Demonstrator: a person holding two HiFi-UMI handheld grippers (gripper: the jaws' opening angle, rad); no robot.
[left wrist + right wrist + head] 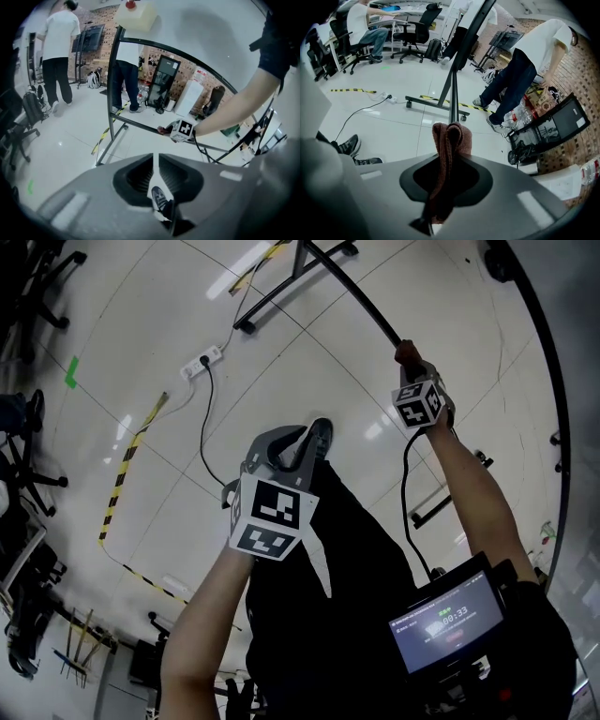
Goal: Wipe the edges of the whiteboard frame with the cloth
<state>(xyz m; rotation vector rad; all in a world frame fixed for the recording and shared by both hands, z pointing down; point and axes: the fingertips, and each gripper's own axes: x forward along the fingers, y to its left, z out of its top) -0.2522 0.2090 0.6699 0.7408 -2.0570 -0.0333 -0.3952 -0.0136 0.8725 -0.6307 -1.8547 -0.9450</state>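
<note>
Head view: the R gripper point(412, 371) is held at upper right, arm stretched out. The cloth point(406, 352) at its tip is pressed against the end of a dark bar of the frame point(352, 287), which runs up to the top centre. A second, curved bar of the frame is seen along the right edge. The L gripper point(309, 432) is held at centre, over the white floor point(169, 315), well apart from the frame and touching nothing.

R gripper view: the jaws are closed on the cloth point(451, 136), a red-brown folded wad. It sticks out past the tips at centre, and the rest hangs back betw. the jaws. A frame bar point(453, 89) is met just above the wad, but whether the cloth lies on its face or its edge can't be told.

L gripper view: the jaws are narrow, w/ only a thin slit left betw. them and nothing held. A shoe point(159, 199) is seen through the slit. Beyond the jaws, the R gripper point(165, 130) is seen at centre right against the lower bar of the frame point(116, 70).

Also seen: a power strip point(202, 360) at upper left of the head view, striped tape point(127, 465) at left, and a lit screen point(450, 620) at lower right. A person in a white top point(58, 56) is seen at upper left of the L gripper view.
</note>
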